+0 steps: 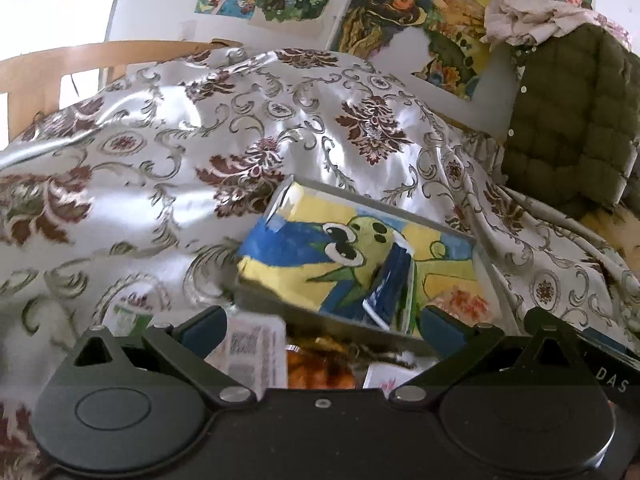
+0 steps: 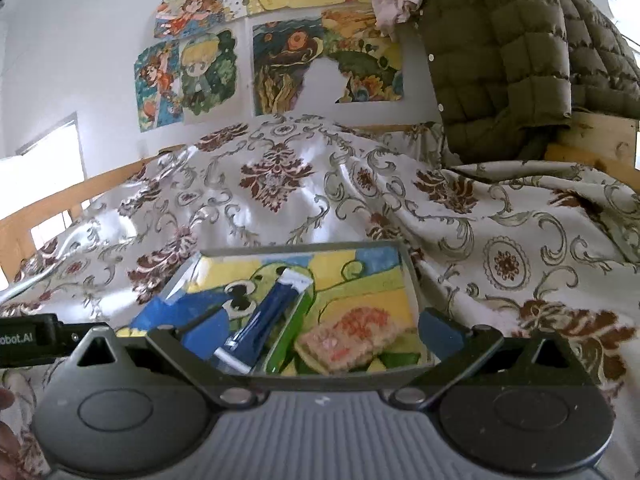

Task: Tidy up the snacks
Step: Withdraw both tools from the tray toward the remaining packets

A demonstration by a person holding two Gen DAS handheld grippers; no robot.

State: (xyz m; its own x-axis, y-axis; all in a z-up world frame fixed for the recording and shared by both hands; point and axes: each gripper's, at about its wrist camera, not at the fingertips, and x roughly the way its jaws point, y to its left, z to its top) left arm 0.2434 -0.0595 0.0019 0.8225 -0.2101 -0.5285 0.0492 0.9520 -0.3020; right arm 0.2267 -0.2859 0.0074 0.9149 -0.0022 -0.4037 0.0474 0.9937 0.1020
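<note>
A clear tray (image 2: 412, 280) lined with a cartoon painting sits on the patterned cloth; it also shows in the left wrist view (image 1: 486, 268). In it lie a dark blue snack stick (image 2: 264, 316), a green packet (image 2: 290, 328) and a pink-speckled rice cake (image 2: 352, 340). My right gripper (image 2: 320, 332) is open, jaws wide at the tray's near edge. My left gripper (image 1: 320, 332) is open over a snack packet with a white label and orange contents (image 1: 288, 356). The blue stick (image 1: 390, 292) stands in the tray ahead of it.
A satin cloth with brown floral print (image 1: 200, 140) covers the surface in folds. An olive quilted jacket (image 2: 500, 60) hangs at the right. Paintings (image 2: 320, 68) hang on the wall behind. A wooden frame (image 1: 40, 68) runs at the left.
</note>
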